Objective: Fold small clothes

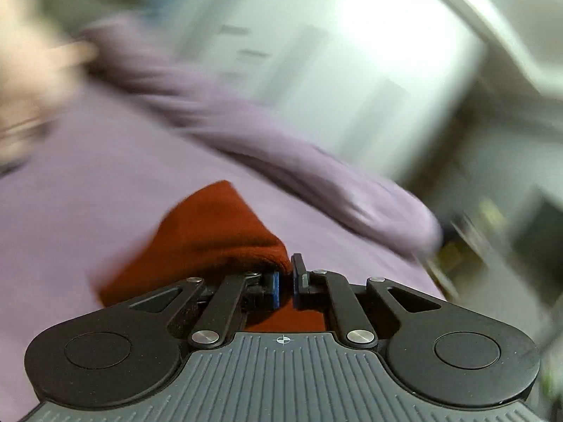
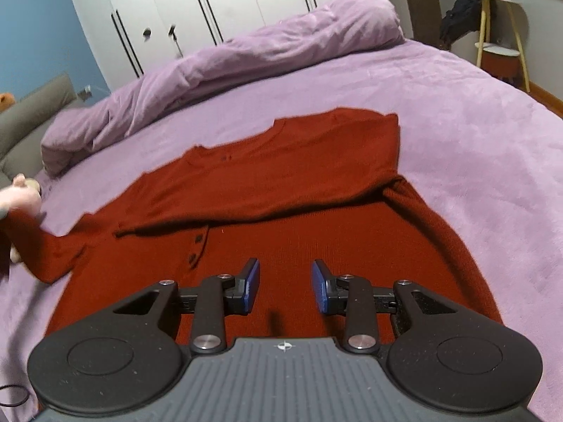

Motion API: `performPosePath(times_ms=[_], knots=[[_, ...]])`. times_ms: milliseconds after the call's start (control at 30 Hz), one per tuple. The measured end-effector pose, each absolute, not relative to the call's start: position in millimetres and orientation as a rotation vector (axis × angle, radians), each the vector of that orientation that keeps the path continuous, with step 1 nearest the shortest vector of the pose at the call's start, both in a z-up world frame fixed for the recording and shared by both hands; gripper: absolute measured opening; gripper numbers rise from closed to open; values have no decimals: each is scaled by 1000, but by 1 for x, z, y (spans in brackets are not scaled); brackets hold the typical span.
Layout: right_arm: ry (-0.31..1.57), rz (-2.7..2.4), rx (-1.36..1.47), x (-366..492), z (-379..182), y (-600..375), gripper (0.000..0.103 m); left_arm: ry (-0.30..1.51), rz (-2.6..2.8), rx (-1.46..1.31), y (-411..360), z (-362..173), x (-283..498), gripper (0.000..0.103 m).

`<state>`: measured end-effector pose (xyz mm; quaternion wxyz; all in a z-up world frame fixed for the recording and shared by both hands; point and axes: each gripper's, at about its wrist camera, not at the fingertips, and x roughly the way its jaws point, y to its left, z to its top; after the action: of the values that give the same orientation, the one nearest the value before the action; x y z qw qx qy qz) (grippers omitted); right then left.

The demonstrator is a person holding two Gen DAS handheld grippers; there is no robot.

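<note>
A rust-red sweater (image 2: 281,232) lies on the purple bed cover (image 2: 457,123), its right sleeve folded across the chest. Its left sleeve (image 2: 45,249) stretches off to the left edge, lifted there. My right gripper (image 2: 285,285) is open and empty, low over the sweater's body near the button placket (image 2: 197,246). In the blurred left wrist view, my left gripper (image 1: 285,279) is shut on a fold of the red sweater sleeve (image 1: 218,232), held above the bed cover (image 1: 88,193).
A rolled purple duvet (image 2: 228,63) lies along the far side of the bed. White wardrobe doors (image 2: 211,0) stand behind it. A grey headboard cushion (image 2: 31,119) is at left. A small stand (image 2: 499,35) stands at far right off the bed.
</note>
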<state>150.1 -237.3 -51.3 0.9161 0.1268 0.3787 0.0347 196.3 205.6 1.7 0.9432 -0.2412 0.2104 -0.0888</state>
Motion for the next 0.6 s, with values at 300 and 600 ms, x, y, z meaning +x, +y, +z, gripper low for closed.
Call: performPosePath(times_ms=[300,600], knots=[[771,98,300,159,-48,-249,31,713,-252,-245,69,-63,211,54],[803,237,462,231,-65,-236,57,796,10,-298,124,-98,178,61]])
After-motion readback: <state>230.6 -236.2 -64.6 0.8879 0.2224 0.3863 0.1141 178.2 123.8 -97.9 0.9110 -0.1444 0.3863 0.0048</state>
